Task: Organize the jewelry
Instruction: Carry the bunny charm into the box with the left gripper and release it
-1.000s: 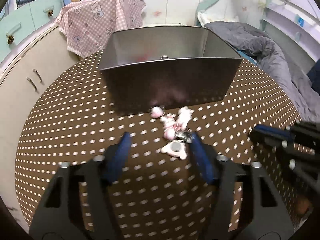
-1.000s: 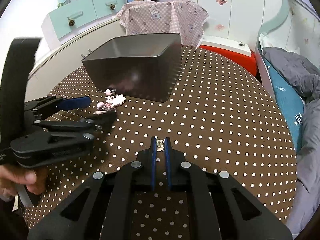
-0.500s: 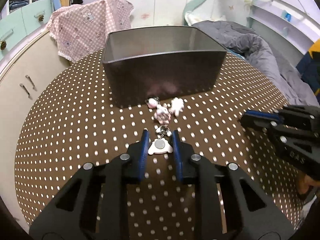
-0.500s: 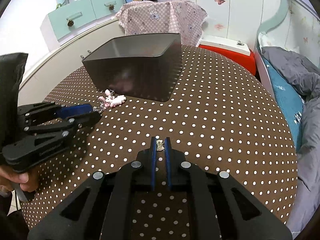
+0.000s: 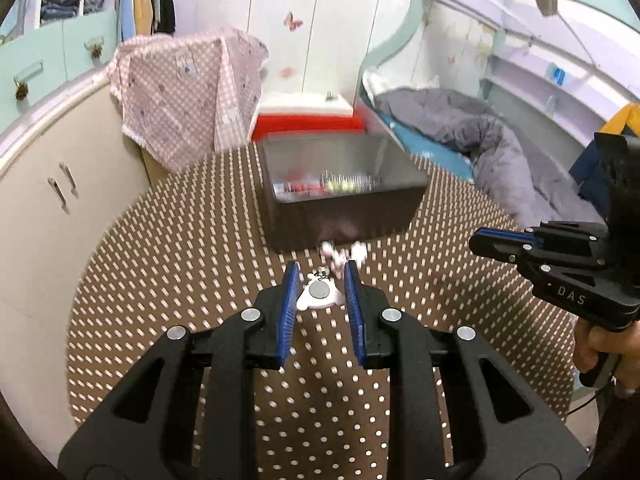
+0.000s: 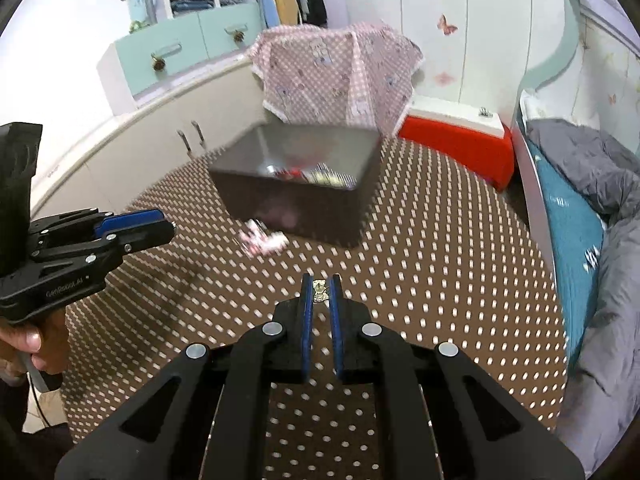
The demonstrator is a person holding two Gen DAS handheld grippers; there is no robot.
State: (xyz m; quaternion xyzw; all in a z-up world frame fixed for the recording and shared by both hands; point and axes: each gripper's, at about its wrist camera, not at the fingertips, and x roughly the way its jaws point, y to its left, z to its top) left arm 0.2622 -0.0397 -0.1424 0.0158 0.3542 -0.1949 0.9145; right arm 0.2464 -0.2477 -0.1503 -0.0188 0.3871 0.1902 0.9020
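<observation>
Motion blur smears the dark box at frame centre; its red and gold contents are unreadable. The pink charms beside it blur together. The person's hand is cut off at the right edge.

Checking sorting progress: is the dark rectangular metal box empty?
No, the dark rectangular metal box already holds red and silvery pieces on its floor.

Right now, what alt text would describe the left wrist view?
The left gripper pinches a white charm above a brown dotted tablecloth. A dark box sits beyond; the right gripper shows at right.
</observation>
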